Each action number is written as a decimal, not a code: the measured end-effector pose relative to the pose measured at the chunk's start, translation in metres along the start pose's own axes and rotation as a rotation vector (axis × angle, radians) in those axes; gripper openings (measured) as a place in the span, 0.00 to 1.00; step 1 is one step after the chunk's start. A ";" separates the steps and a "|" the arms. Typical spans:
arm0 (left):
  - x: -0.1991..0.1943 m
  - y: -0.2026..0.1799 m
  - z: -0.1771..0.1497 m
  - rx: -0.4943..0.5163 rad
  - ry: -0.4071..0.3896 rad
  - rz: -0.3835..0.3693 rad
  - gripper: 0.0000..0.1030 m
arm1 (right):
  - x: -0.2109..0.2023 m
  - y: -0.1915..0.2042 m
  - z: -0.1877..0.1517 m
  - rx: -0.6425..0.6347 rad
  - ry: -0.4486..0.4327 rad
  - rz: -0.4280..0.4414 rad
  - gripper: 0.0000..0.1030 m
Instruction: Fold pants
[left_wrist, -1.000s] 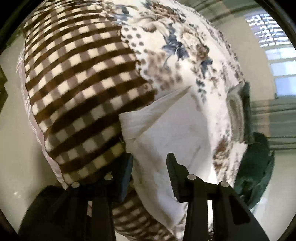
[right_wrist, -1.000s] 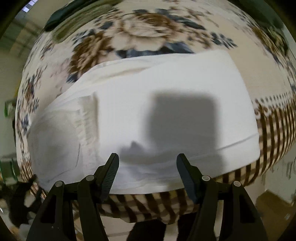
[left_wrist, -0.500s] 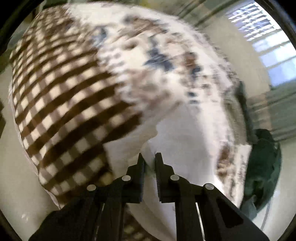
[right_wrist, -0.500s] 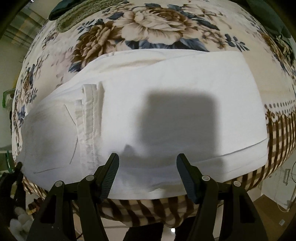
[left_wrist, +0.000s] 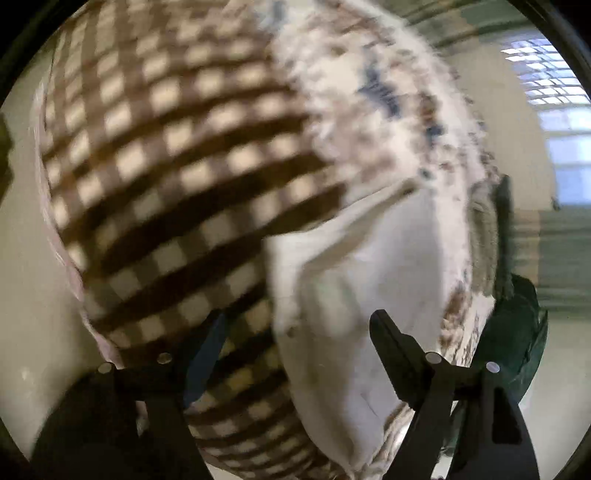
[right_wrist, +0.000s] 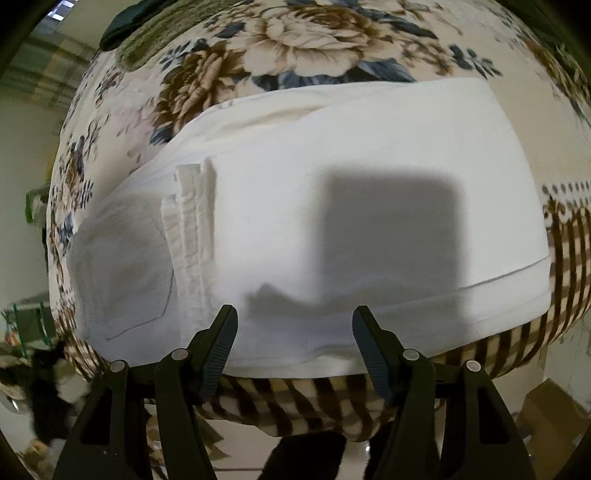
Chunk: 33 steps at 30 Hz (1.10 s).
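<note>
White pants (right_wrist: 332, 206) lie folded across the floral-and-checked blanket (right_wrist: 303, 40), with both grippers hanging over them, jaws apart.

Half a second ago the left gripper (left_wrist: 295, 332) had its jaws nearly together at the cloth's edge; they have just been opening and now stand wide, with the pants' near edge between them but not pinched, in a view blurred by motion. The right gripper (right_wrist: 295, 332) keeps the same gap as before, its fingers (right_wrist: 221, 343) over the near hem of the pants without pressing it. The garment's place on the blanket looks unchanged, its folded-back waistband (right_wrist: 192, 221) towards the left of the right view.
</note>
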<state>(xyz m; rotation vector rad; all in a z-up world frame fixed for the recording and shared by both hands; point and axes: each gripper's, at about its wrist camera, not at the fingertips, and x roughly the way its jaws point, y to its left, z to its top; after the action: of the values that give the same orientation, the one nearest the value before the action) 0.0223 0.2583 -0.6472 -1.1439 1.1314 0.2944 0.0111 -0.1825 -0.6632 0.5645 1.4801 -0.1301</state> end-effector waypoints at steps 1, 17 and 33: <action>0.010 0.003 0.004 -0.031 0.010 -0.010 0.76 | 0.000 -0.003 0.001 0.019 0.001 0.025 0.66; -0.005 -0.010 -0.017 -0.043 -0.225 -0.013 0.36 | 0.002 -0.018 0.011 0.008 -0.036 0.107 0.65; 0.010 -0.026 -0.005 -0.038 -0.336 -0.058 0.44 | -0.008 -0.059 0.034 -0.070 0.024 0.178 0.65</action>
<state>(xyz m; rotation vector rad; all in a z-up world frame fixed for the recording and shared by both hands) 0.0422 0.2392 -0.6404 -1.1095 0.7990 0.4463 0.0166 -0.2499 -0.6726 0.6400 1.4448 0.0676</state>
